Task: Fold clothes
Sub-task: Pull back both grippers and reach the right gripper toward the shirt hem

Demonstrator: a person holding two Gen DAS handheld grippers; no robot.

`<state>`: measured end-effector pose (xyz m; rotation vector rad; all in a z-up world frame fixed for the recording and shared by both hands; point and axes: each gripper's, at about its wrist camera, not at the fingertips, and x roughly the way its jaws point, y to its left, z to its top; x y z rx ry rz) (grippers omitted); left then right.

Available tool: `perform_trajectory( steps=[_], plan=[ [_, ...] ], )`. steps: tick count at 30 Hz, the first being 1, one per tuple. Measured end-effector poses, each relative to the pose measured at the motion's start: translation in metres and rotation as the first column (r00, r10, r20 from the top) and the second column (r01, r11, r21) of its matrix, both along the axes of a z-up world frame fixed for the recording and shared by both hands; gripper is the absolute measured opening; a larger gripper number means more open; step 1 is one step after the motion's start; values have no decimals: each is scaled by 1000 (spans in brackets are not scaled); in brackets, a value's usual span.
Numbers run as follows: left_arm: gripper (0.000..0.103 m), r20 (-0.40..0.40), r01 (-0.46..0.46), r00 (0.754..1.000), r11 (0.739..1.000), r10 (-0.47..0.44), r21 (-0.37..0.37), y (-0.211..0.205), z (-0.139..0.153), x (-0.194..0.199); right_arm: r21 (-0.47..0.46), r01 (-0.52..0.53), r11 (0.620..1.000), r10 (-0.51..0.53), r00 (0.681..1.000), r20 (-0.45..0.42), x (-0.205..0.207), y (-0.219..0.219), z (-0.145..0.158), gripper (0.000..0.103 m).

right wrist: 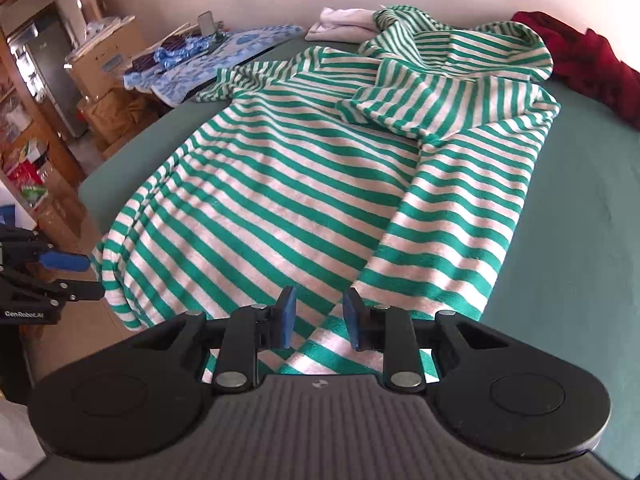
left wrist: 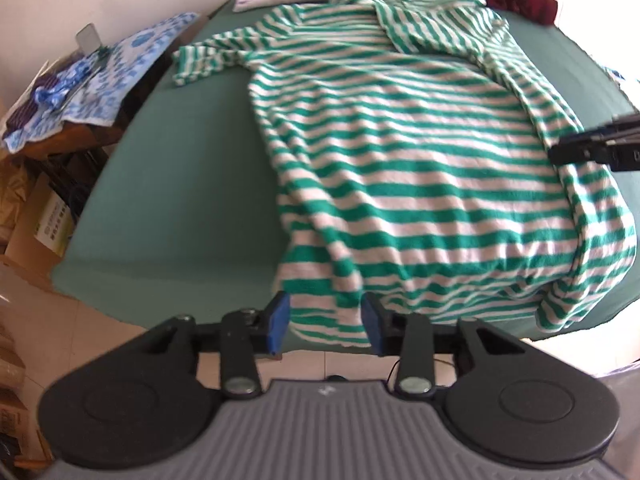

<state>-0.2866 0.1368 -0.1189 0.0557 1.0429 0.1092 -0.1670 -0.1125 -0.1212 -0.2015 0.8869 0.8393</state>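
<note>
A green-and-white striped shirt (left wrist: 400,140) (right wrist: 300,180) lies spread on the green bed surface (left wrist: 180,200), with one sleeve folded across its upper part. Its hem hangs over the near edge. My left gripper (left wrist: 325,322) is at that hem; the jaws stand apart, with striped cloth showing in the gap and no pad pressing on it. In the right wrist view the left gripper (right wrist: 86,276) sits beside the shirt's lower left corner. My right gripper (right wrist: 320,316) hovers over a folded flap of the shirt's lower right side, fingers apart, nothing pinched. It enters the left wrist view (left wrist: 568,152) from the right.
A dark red garment (right wrist: 592,64) lies at the far right corner and a white folded cloth (right wrist: 344,20) at the far edge. A blue patterned cloth (right wrist: 224,52) covers a stand left of the bed, with cardboard boxes (right wrist: 104,60) and a wooden shelf (right wrist: 24,120) beyond.
</note>
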Motion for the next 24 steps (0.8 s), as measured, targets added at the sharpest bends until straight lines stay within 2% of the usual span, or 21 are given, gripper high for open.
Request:
perform_trajectory(
  steps=[2, 3, 4, 5, 9, 13, 17, 20, 21, 24],
  plan=[
    [41, -12, -20, 1000, 999, 20, 39, -1, -8, 5, 2, 1, 1000, -1, 1000, 8, -4, 3, 0, 27],
    [34, -18, -29, 999, 998, 30, 56, -1, -11, 7, 5, 8, 1000, -8, 1000, 5, -5, 2, -1, 27],
    [13, -28, -33, 999, 998, 35, 57, 2, -13, 7, 9, 18, 1000, -18, 1000, 3, -6, 1, -1, 27],
    [3, -37, -38, 998, 998, 40, 58, 6, -15, 6, 12, 28, 1000, -28, 1000, 2, -8, 0, -1, 27],
    [4, -22, -58, 998, 995, 60, 80, 34, -4, -10, 19, 61, 998, -61, 998, 11, -13, -11, 0, 28],
    [4, -7, -200, 980, 979, 200, -42, 90, 12, -21, 39, 106, 994, -106, 994, -8, -12, -20, -1, 30],
    [0, -80, -286, 957, 956, 280, -67, 118, -13, -18, 50, 109, 993, -109, 994, -15, -11, -18, -2, 31],
    [0, -149, -284, 950, 957, 273, -62, 119, -32, -19, 20, 92, 996, -92, 996, -4, -10, -12, -4, 32],
    [0, -134, -277, 954, 960, 268, -51, 115, -29, -21, 19, 83, 996, -83, 997, -2, -9, -12, -4, 32],
    [3, -27, -234, 972, 969, 233, -83, 102, -6, -16, -1, 78, 997, -78, 997, -27, -5, -10, -10, 33]
  ],
)
